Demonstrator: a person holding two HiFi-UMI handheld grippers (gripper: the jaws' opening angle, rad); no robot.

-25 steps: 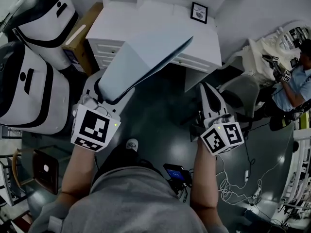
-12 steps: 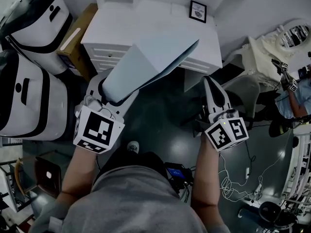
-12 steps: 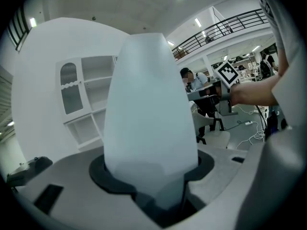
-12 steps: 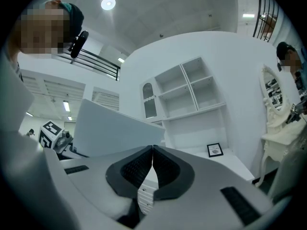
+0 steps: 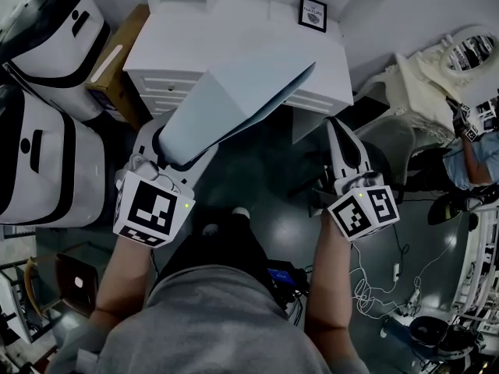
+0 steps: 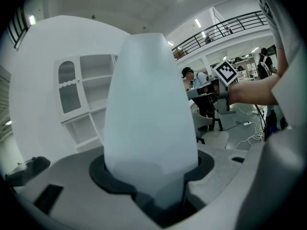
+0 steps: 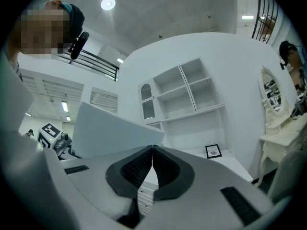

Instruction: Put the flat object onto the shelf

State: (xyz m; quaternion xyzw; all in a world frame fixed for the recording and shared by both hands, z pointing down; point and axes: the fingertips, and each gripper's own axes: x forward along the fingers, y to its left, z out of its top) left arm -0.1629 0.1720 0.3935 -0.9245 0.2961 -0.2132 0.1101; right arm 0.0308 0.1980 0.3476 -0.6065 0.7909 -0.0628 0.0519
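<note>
- Nearest, the left gripper (image 5: pixel 173 145) (the one with the marker cube over the left fist) has its jaws clamped on the near end of a pale blue-white flat rectangular board (image 5: pixel 234 104). Seen along the jaws, the board sits deep between the dark pads.
- The right gripper (image 5: pixel 337 127), near it on the right, is pressed together with nothing between its ribbed pads. It is apart from the board.
- The board is held off the floor and slants away to the right, its far end over the near edge of a white desk with drawers (image 5: pixel 234 29).
- To the left stand two big white-and-black rounded machines (image 5: pixel 47 154), with a brown cardboard box (image 5: pixel 117 53) between the farther one and the desk.
- At the desk's far right corner stands a small black-framed picture (image 5: pixel 313 14).
- Behind the desk rises a white open shelf unit (image 7: pixel 189 92).
</note>
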